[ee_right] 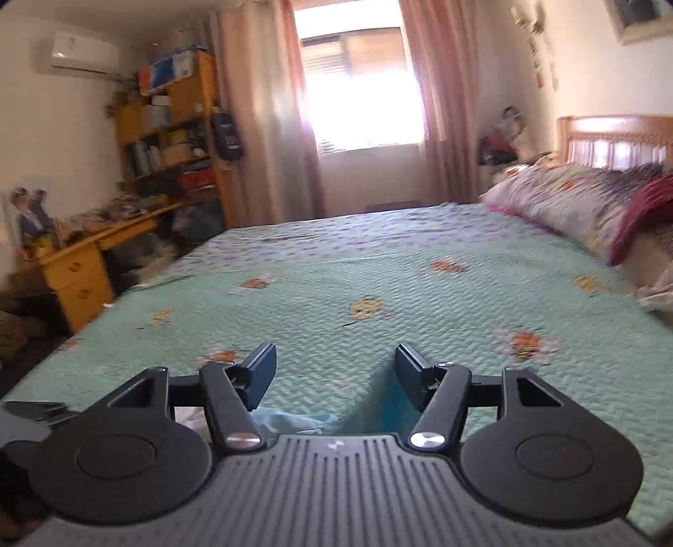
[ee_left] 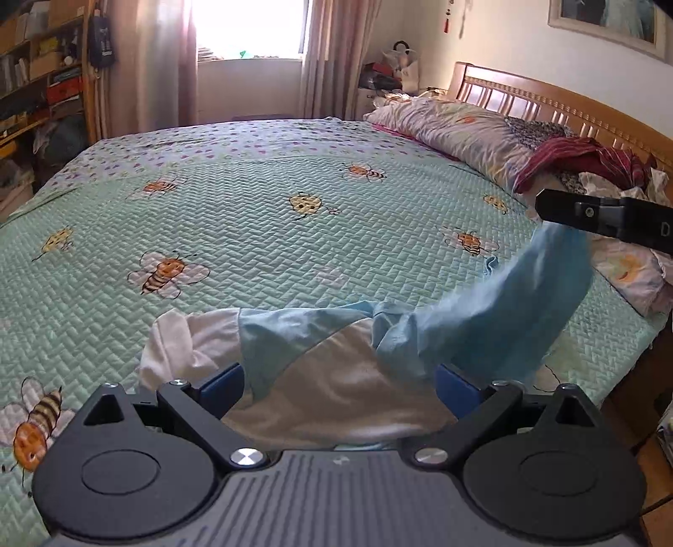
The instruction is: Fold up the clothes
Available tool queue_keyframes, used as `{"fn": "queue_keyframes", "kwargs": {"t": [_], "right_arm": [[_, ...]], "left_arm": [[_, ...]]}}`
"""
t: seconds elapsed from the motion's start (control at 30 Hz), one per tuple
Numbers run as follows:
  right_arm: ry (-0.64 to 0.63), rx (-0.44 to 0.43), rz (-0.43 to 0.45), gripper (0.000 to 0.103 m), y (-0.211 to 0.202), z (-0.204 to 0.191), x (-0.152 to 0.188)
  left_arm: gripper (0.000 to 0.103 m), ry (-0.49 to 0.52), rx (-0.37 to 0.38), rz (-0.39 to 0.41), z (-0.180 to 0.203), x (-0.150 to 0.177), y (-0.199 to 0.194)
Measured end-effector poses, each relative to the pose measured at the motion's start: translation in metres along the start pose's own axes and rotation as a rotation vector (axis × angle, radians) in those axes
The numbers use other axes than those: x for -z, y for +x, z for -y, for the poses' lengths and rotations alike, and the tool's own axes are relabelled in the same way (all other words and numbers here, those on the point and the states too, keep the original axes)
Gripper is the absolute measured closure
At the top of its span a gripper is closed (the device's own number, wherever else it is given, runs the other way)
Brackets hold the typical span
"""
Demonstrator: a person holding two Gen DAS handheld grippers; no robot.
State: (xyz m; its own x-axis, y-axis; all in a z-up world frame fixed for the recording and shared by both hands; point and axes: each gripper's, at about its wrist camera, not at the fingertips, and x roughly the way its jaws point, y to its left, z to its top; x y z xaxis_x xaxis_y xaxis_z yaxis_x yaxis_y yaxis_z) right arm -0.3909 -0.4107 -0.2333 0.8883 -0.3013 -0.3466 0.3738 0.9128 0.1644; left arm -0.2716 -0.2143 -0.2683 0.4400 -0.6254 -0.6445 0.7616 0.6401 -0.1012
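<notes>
The blue-and-white garment (ee_left: 319, 357) lay bunched on the near edge of the bed (ee_left: 260, 219), its white body between the wide-spread left tongs (ee_left: 338, 389). One blue sleeve trailed up right toward the right tongs (ee_right: 335, 381), themselves parted, with nothing visibly gripped.

So the garment (ee_left: 328, 357) lies on the bed (ee_left: 252, 219) near its front edge, bunched between the spread fingers of the left tool (ee_left: 336, 387). One end of it rises off to the right, up toward the right tool (ee_left: 547, 206). Pillows (ee_left: 454, 126) and a heap of clothes (ee_left: 589, 164) sit along the headboard (ee_left: 525, 96) on the right. Window (ee_left: 248, 25) is behind the bed, and shelves (ee_right: 176, 126) plus a worktop (ee_right: 105, 235) stand off to the left.
</notes>
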Motion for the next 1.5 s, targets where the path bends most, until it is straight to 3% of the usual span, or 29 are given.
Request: {"fn": "queue_keyframes", "kwargs": {"t": [0.07, 0.23, 0.43, 0.6, 1.13, 1.5], "right_arm": [[-0.047, 0.015, -0.043, 0.028, 0.001, -0.013, -0.002], [-0.152, 0.0, -0.178, 0.023, 0.002, -0.045, -0.006], [-0.255, 0.069, -0.283, 0.023, 0.015, -0.085, 0.005], [-0.306, 0.042, -0.314, 0.023, 0.019, -0.107, 0.013], [-0.44, -0.031, -0.257, 0.022, 0.015, -0.172, -0.007], [-0.455, -0.051, -0.225, 0.022, 0.01, -0.186, -0.018]], "left_arm": [[0.005, -0.005, 0.001, -0.001, 0.001, 0.001, -0.005], [0.005, -0.01, -0.043, -0.002, 0.005, 0.0, -0.017], [0.005, -0.045, -0.103, -0.036, -0.002, 0.007, -0.024], [0.005, -0.077, -0.122, -0.055, -0.013, 0.017, -0.027], [0.005, -0.171, -0.161, -0.084, -0.036, 0.025, -0.025], [0.005, -0.208, -0.179, -0.085, -0.045, 0.026, -0.026]]}}
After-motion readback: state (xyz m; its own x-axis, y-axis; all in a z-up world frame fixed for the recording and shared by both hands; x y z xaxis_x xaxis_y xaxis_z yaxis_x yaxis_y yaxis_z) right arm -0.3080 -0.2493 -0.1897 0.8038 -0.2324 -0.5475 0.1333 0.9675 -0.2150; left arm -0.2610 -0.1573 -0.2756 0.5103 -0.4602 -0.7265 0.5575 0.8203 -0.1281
